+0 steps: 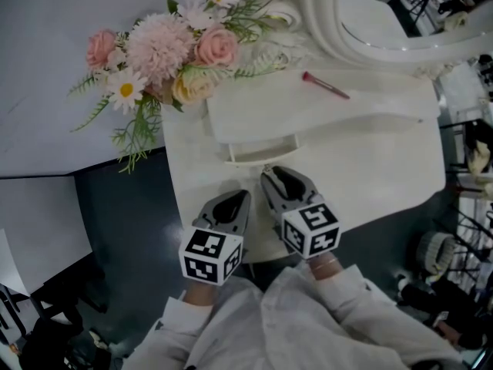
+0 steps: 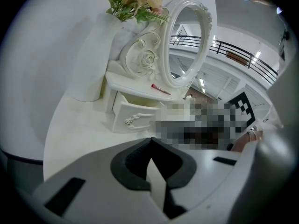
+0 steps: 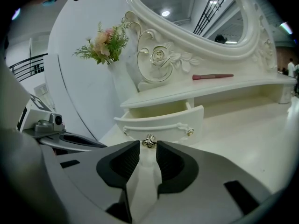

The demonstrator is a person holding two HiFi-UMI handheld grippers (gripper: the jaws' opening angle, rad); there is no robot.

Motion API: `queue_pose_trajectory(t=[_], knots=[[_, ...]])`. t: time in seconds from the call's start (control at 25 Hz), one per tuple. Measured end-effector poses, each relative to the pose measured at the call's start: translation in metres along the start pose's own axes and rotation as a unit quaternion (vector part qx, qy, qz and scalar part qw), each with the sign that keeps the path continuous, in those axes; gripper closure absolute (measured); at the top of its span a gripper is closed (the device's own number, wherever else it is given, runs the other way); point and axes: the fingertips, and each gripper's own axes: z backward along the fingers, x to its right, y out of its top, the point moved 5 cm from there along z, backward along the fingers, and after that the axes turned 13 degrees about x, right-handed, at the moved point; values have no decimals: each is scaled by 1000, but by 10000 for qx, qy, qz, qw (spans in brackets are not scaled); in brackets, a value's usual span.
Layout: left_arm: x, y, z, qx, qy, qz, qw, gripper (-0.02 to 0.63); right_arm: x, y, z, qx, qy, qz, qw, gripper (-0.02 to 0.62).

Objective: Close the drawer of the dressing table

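The cream-white drawer (image 3: 163, 120) juts out at 6 o'clock from the white mirrored dressing table (image 1: 370, 106) on the white bench (image 1: 385, 176). The right gripper (image 3: 149, 148), jaws narrowly apart, meets its rose-shaped knob (image 3: 149, 142); the left gripper (image 2: 150, 141), at 7 o'clock, is closed on nothing

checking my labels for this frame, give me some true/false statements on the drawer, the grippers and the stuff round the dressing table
1. The drawer is fully shut. False: it stands pulled out.
2. A red stick lies on the dressing table below the mirror. True.
3. The left gripper is shut on the knob. False: its jaws are together on nothing, back from the drawer; the right gripper, jaws slightly apart, has the knob at its tips.
4. The flowers stand at the table's left in the head view. True.
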Motion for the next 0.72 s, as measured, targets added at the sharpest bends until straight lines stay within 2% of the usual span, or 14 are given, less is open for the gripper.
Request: queue_pose_trajectory(t=[0.72], knots=[[-8,4,-2,49,100,23,9999,600,2,0,-8,-42,-63,-79,9999,503]])
